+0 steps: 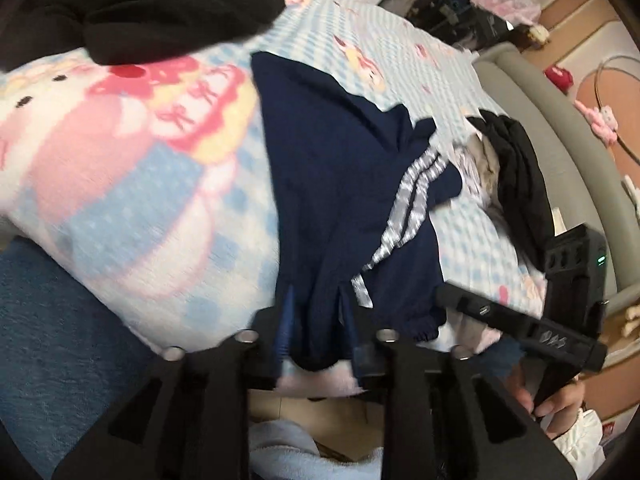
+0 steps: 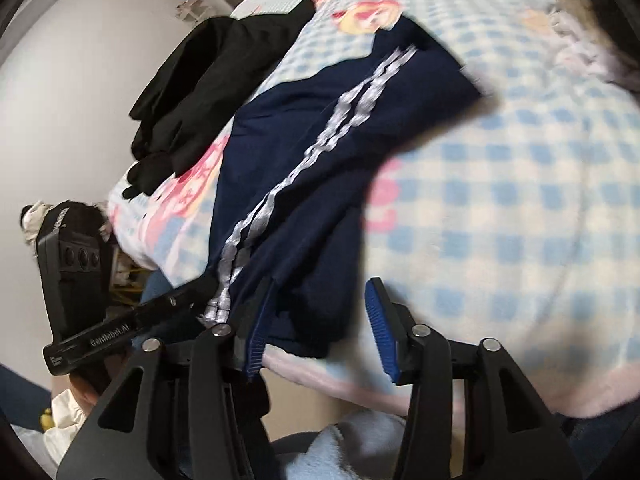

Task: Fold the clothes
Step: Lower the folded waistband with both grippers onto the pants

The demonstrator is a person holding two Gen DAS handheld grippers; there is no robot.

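Note:
Navy blue track pants [image 1: 340,184] with silver side stripes lie on a blue-checked cartoon blanket [image 1: 132,184] on the bed. My left gripper [image 1: 318,312] is shut on the pants' near edge, cloth bunched between its blue pads. In the right wrist view the pants [image 2: 320,152] run up and away. My right gripper [image 2: 320,320] is open, its left pad against the pants' near edge, its right pad over the blanket [image 2: 500,200]. The left gripper's body [image 2: 92,300] shows at the left of that view, the right gripper's body [image 1: 560,304] at the right of the left view.
A black garment [image 1: 160,4] lies at the far side of the blanket; it also shows in the right wrist view [image 2: 216,76]. Another dark garment pile [image 1: 516,176] lies by the grey bed edge [image 1: 560,128]. Floor clutter lies beyond.

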